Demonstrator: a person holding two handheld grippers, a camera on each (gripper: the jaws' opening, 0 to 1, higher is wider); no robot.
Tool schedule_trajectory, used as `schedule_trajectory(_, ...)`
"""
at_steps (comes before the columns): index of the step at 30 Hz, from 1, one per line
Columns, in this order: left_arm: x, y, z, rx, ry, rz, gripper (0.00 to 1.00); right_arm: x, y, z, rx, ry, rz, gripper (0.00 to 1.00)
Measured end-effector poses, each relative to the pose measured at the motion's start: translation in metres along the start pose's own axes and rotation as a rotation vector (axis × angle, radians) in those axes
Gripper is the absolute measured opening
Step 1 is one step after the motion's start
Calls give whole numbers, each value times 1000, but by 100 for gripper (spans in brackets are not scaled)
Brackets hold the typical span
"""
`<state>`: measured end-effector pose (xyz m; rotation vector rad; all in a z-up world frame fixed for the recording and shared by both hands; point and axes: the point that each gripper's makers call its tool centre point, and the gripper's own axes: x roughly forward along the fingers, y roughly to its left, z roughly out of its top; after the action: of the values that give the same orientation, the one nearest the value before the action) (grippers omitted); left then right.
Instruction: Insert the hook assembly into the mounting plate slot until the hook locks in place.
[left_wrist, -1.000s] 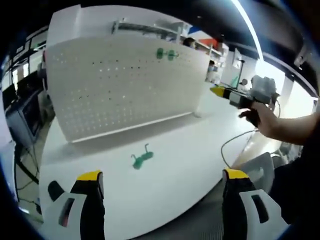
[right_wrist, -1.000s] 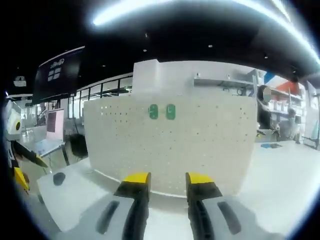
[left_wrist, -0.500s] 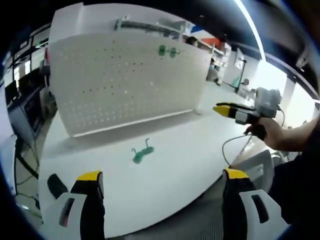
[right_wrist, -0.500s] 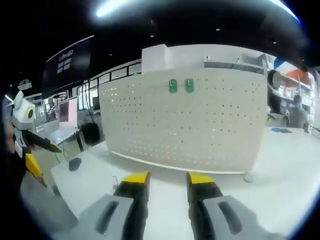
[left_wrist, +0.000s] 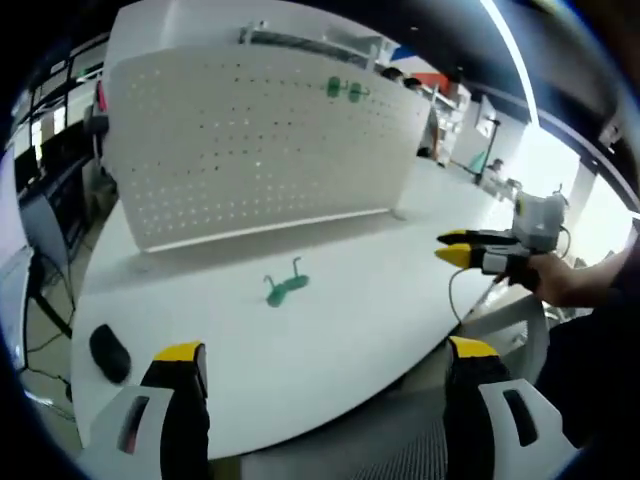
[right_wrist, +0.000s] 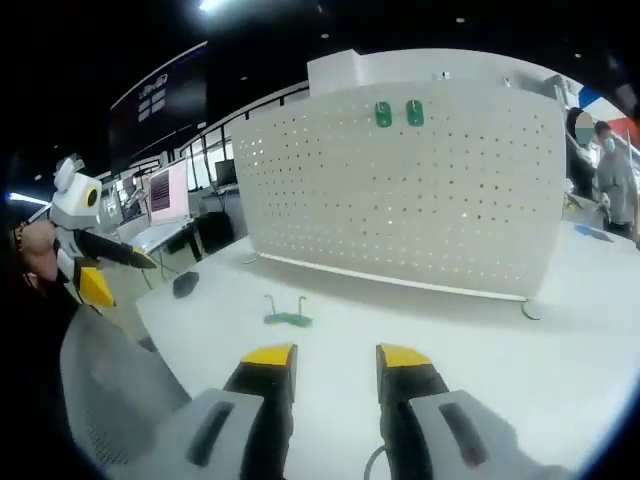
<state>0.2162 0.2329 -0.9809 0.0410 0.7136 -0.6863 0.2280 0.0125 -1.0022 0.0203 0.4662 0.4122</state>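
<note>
Both of my hands have come lower and drawn back from the board, so the white desk (left_wrist: 330, 330) now takes more of each view and my right tool (left_wrist: 462, 247) has dropped down at the right of the left gripper view.

My left tool (left_wrist: 325, 358) is wide open and holds nothing. My right tool (right_wrist: 336, 356) stands with its yellow-tipped jaws narrow, with a small gap, and also empty. The small green wire hook assembly (left_wrist: 284, 290) lies flat on the desk, ahead of my left tool and a little to its left; from my right tool it lies ahead and to the left (right_wrist: 287, 318), well apart from both.

I judge the step in hand is to reach and pick up the hook. It is thin, so I should come down over its middle and close gently, keeping the prongs free for the slot.

Behind it stands the white perforated mounting plate (right_wrist: 420, 190), upright, with two green pieces (right_wrist: 398, 113) near its top edge. A black computer mouse (left_wrist: 109, 353) lies near my left tool. Around is an office room with long ceiling lights.
</note>
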Motion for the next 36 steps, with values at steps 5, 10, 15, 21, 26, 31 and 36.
schedule_trajectory(5,1,0,-4,0,14,1,100,3,20,-8,26,44,122,29)
schedule_trajectory(10,2,3,-9,-15,28,2,100,13,29,-17,20,100,186,28)
schedule_trajectory(15,3,6,-10,-29,36,9,100,30,38,-13,7,116,233,27)
schedule_trajectory(21,5,10,-8,-31,44,14,100,57,49,-13,-5,131,283,26)
schedule_trajectory(26,5,12,-8,-29,54,16,100,77,51,-15,2,157,311,25)
schedule_trajectory(31,6,15,-10,-35,63,21,100,99,57,-11,-4,157,325,24)
schedule_trajectory(36,7,18,-10,-40,68,26,100,127,61,-4,4,163,339,23)
